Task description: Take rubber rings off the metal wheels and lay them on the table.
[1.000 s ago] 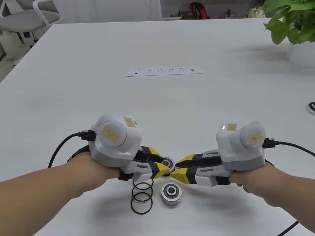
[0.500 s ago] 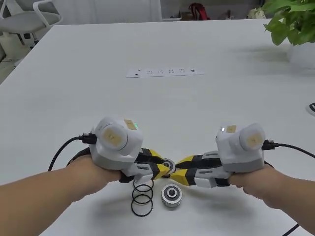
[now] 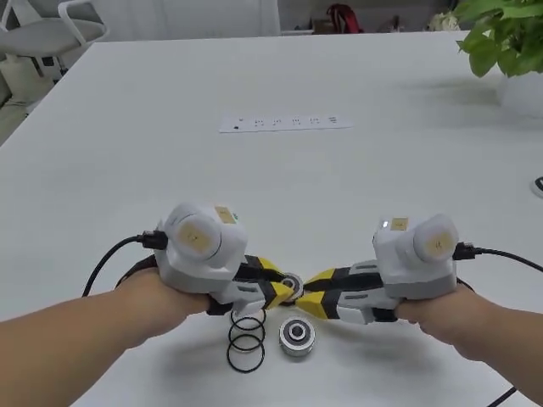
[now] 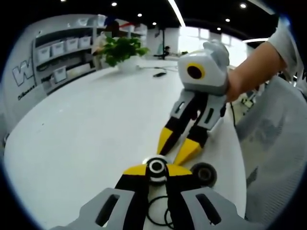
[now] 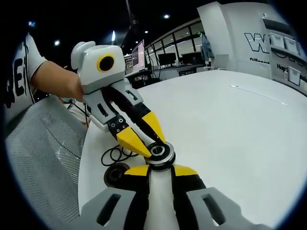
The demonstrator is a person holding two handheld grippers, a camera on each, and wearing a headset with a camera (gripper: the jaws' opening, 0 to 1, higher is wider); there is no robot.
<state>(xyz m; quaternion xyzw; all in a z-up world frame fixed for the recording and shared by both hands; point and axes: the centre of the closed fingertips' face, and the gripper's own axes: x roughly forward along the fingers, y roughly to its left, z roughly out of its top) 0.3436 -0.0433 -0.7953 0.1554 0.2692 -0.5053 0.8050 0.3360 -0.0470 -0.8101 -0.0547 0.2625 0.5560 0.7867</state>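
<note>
The held wheel point(image 3: 290, 284) is mostly hidden by jaw tips. The plant point(image 3: 501, 34) and chair point(image 3: 51, 30) are cut off at upper edges.

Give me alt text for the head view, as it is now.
The left gripper and right gripper meet tip to tip above a white table, a small metal wheel between their yellow jaws. Just nearer the camera lie black rubber rings and a second wheel.

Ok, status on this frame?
Left gripper and right gripper shut on one metal wheel, mid-air. Rubber rings, second wheel on table. Nothing blocking.
</note>
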